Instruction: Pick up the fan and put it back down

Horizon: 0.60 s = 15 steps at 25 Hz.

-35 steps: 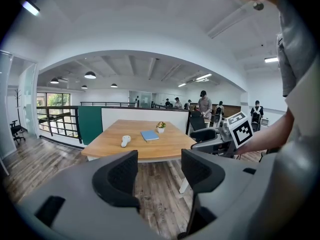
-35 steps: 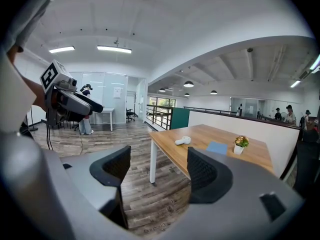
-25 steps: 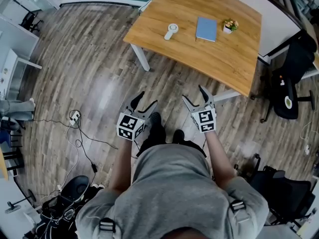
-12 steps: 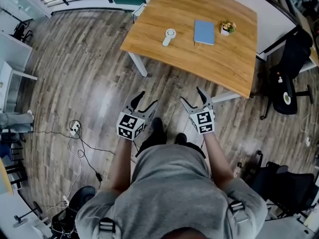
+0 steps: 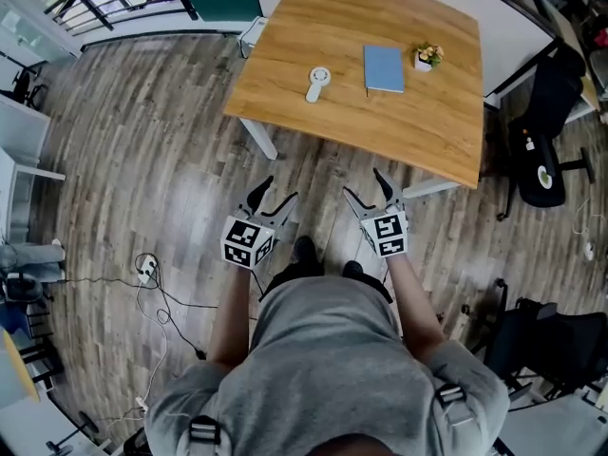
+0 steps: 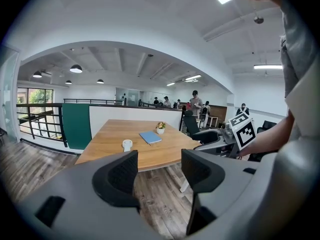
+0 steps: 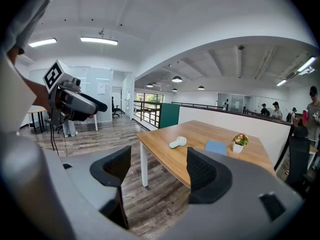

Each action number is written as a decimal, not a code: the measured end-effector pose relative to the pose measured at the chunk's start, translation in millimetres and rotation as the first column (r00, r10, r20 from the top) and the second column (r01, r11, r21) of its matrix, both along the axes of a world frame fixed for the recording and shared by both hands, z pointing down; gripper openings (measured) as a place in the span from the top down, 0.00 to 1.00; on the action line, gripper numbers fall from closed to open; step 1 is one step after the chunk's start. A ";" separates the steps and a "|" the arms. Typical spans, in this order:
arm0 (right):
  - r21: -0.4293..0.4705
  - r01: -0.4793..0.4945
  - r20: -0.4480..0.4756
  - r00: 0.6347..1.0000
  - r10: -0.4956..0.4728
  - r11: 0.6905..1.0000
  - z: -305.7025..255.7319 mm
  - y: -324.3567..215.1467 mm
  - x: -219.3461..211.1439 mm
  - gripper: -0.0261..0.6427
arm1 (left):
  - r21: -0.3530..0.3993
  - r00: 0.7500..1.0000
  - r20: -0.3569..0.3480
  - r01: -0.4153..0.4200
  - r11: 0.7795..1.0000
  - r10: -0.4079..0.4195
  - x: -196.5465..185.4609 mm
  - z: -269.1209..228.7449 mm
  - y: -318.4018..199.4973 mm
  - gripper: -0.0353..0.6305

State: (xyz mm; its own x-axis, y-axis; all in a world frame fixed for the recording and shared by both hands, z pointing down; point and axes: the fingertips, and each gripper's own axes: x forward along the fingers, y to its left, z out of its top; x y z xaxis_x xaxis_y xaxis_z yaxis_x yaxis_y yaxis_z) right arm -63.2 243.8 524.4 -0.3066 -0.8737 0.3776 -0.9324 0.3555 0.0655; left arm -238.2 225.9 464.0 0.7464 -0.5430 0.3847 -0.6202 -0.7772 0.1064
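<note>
table [image 5: 418,112] and fan [image 5: 316,82] nearer than before | left gripper [image 5: 279,190] jaws open, empty | right gripper [image 5: 363,182] jaws open, empty

The table [image 5: 418,122] is pale wood with a smooth satin top, and the floor [image 5: 142,160] is grey-brown planking with a soft sheen. The fan [image 5: 318,81] looks like matt white plastic, and the book [image 5: 384,68] has a matt blue cover. The left gripper [image 5: 281,190] and right gripper [image 5: 364,182] have smooth matt grey plastic shells and black, finely textured pads [image 6: 121,172]; the person's shirt [image 5: 332,369] is grey cloth
</note>
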 end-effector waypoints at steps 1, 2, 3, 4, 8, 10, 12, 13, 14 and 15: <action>0.000 -0.008 -0.002 1.000 0.008 1.000 0.2 -3.2 -0.5 0.42 | 0.000 1.000 -0.002 -0.009 1.000 0.009 0.2 0.2 -4.9 0.53; -0.001 -0.017 -0.004 1.000 0.017 1.000 0.6 -5.9 -0.9 0.42 | 0.001 1.000 -0.004 -0.018 1.000 0.018 0.3 0.2 -9.4 0.53; -0.003 -0.026 -0.008 1.000 0.026 1.000 0.9 -8.4 -1.3 0.42 | 0.001 1.000 -0.006 -0.028 1.000 0.028 0.3 0.1 -13.5 0.53; -0.004 -0.035 -0.010 0.999 0.035 0.999 1.0 -10.6 -1.7 0.43 | 0.002 0.999 -0.008 -0.037 0.999 0.037 0.0 0.0 -17.0 0.53; -0.005 -0.069 -0.017 0.998 0.068 0.998 0.1 -14.7 -5.0 0.43 | 0.002 0.998 -0.015 -0.065 0.998 0.065 -4.7 0.8 -27.4 0.53; -0.006 -0.082 -0.021 0.996 0.081 0.997 0.0 -15.6 -8.3 0.43 | 0.003 0.997 -0.016 -0.078 0.997 0.078 -8.3 1.5 -31.4 0.53; -0.004 -0.097 -0.022 0.995 0.097 0.995 0.1 -16.2 -10.8 0.43 | 0.005 0.995 -0.015 -0.094 0.996 0.094 -10.8 2.2 -34.0 0.53; -0.002 -0.106 -0.019 0.994 0.106 0.994 0.3 -16.4 -11.7 0.43 | 0.004 0.995 -0.013 -0.103 0.995 0.103 -11.8 3.2 -34.7 0.53; -0.001 -0.114 -0.014 0.993 0.114 0.993 0.9 -16.5 -12.7 0.43 | 0.003 0.994 -0.010 -0.110 0.994 0.110 -13.2 4.5 -35.6 0.53; -0.001 -0.122 -0.008 0.993 0.122 0.993 2.1 -16.8 -14.2 0.43 | 0.001 0.993 -0.007 -0.114 0.993 0.114 -15.1 5.9 -37.1 0.53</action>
State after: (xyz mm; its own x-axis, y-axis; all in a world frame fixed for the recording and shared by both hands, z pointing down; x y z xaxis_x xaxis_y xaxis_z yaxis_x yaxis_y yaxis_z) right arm -77.4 227.1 526.4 -0.1953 -0.9036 0.3812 -0.9682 0.2397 0.0721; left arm -253.3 188.9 470.0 0.8064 -0.4542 0.3788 -0.5266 -0.8429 0.1104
